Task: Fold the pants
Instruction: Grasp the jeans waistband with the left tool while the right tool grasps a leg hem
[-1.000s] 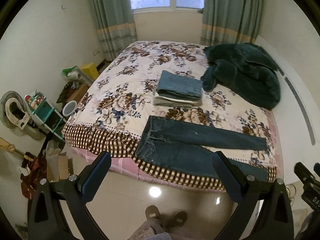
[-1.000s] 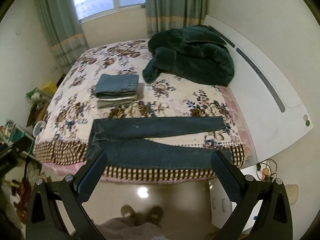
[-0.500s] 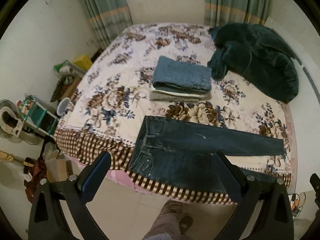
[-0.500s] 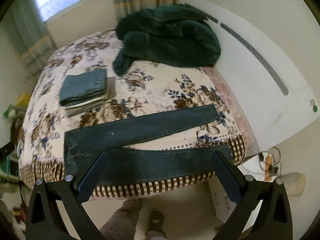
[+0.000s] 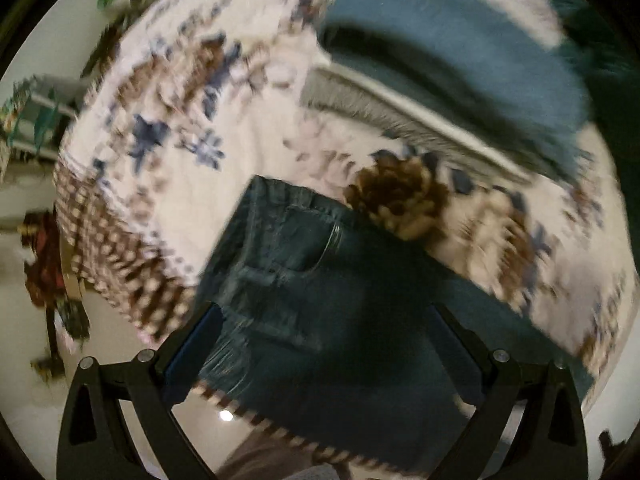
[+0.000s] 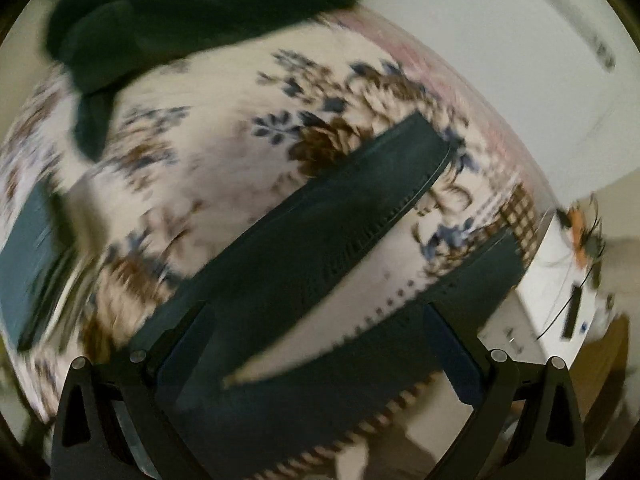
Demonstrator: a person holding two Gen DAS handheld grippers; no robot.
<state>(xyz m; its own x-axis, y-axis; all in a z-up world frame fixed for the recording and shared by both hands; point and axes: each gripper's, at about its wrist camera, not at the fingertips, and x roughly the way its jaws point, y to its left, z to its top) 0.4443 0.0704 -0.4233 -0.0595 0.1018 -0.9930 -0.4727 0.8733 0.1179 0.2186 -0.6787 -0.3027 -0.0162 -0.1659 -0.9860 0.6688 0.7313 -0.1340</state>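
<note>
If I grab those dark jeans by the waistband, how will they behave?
The jeans lie flat with legs spread, so probably floppy; the legs would likely trail. Denim looks thick, likely heavyish, not slippery. One leg overhangs the bed edge and may slide.

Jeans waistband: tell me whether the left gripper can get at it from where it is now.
Probably yes. The left gripper is open, the jeans lie flat at the bed's near edge with the waistband just ahead, and nothing sits between.
</note>
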